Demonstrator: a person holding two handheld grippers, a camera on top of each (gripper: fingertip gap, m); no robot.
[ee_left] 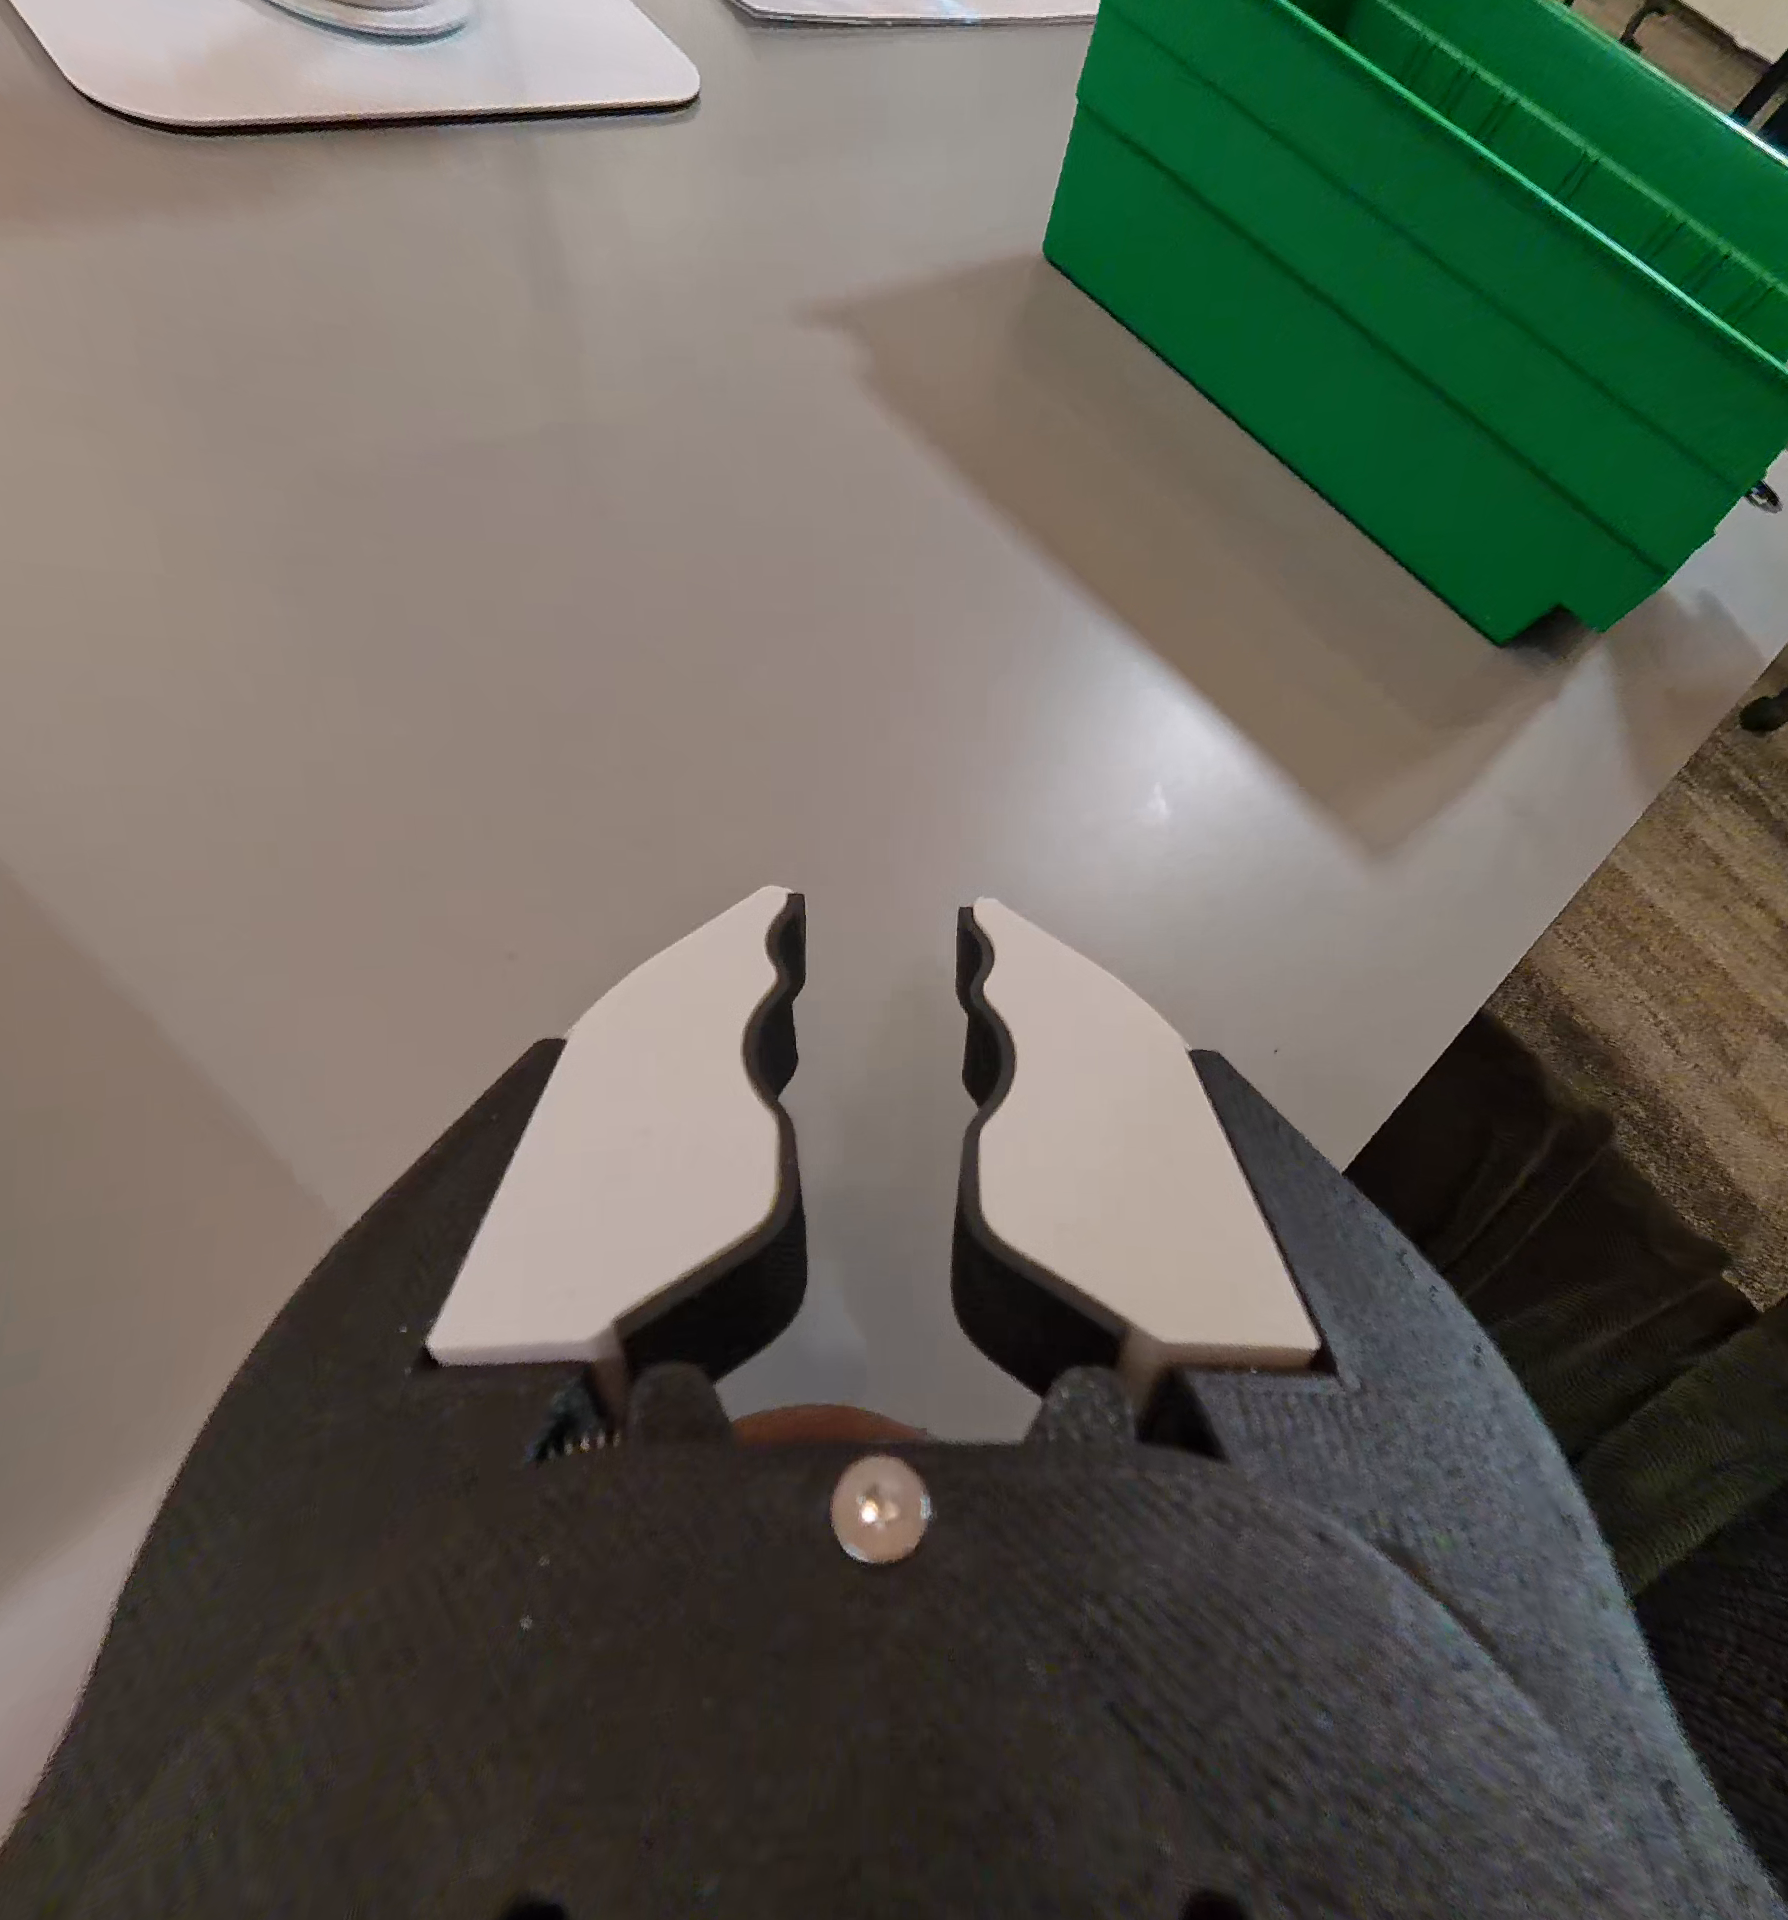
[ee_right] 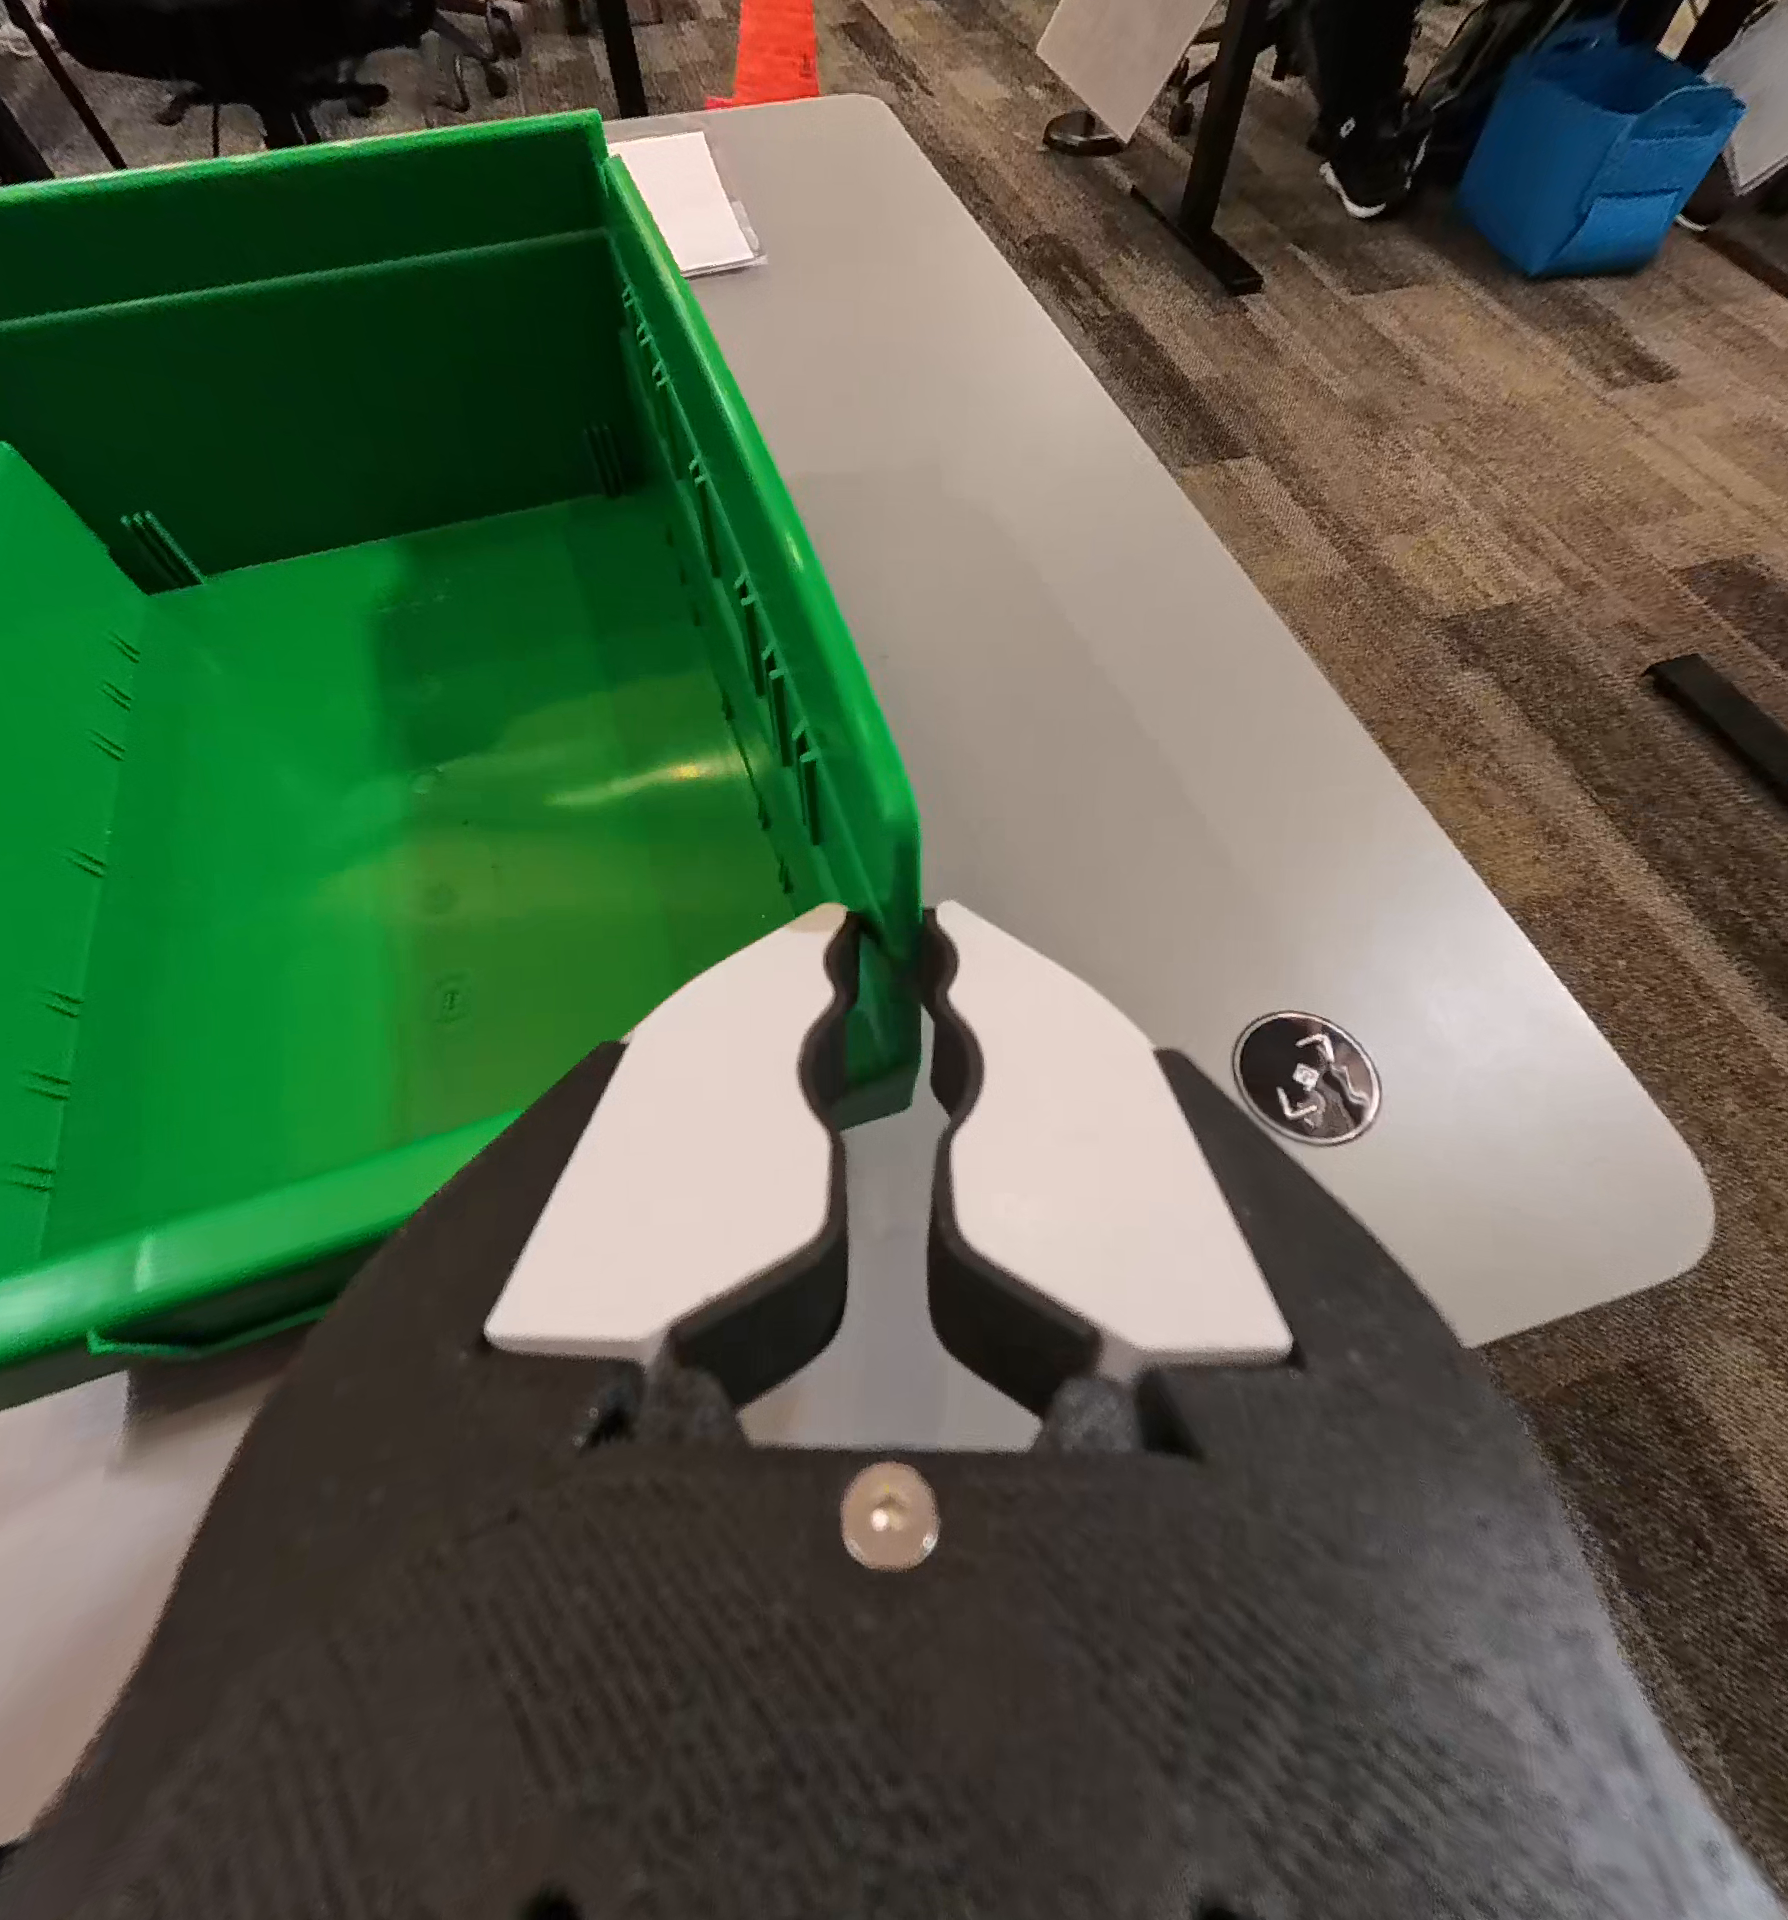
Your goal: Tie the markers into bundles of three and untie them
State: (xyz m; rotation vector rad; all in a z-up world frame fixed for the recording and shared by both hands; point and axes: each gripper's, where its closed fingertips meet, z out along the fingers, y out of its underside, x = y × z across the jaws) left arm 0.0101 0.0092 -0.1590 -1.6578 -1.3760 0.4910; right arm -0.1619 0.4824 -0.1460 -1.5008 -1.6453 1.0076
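Observation:
A green plastic bin (ee_right: 370,748) stands on the grey table (ee_right: 1129,675), and its inside looks bare. My right gripper (ee_right: 890,920) is shut on the bin's near right corner, with the green wall pinched between its white fingers (ee_right: 724,1122). In the left wrist view the same bin (ee_left: 1389,312) stands at the upper right. My left gripper (ee_left: 879,904) is open and holds nothing. It hovers over the bare table (ee_left: 454,571), well short of the bin.
A white mat (ee_left: 402,62) lies at the table's far left. A white card (ee_right: 687,203) lies behind the bin. A round silver disc (ee_right: 1305,1077) sits in the table near its right edge. Carpet floor (ee_right: 1492,468), a blue bag (ee_right: 1596,156) and an orange cone (ee_right: 770,52) lie beyond. The grippers' ends are close to 50 cm from one another. It is some 11 cm from my right tips to the round silver disc (ee_right: 1305,1077).

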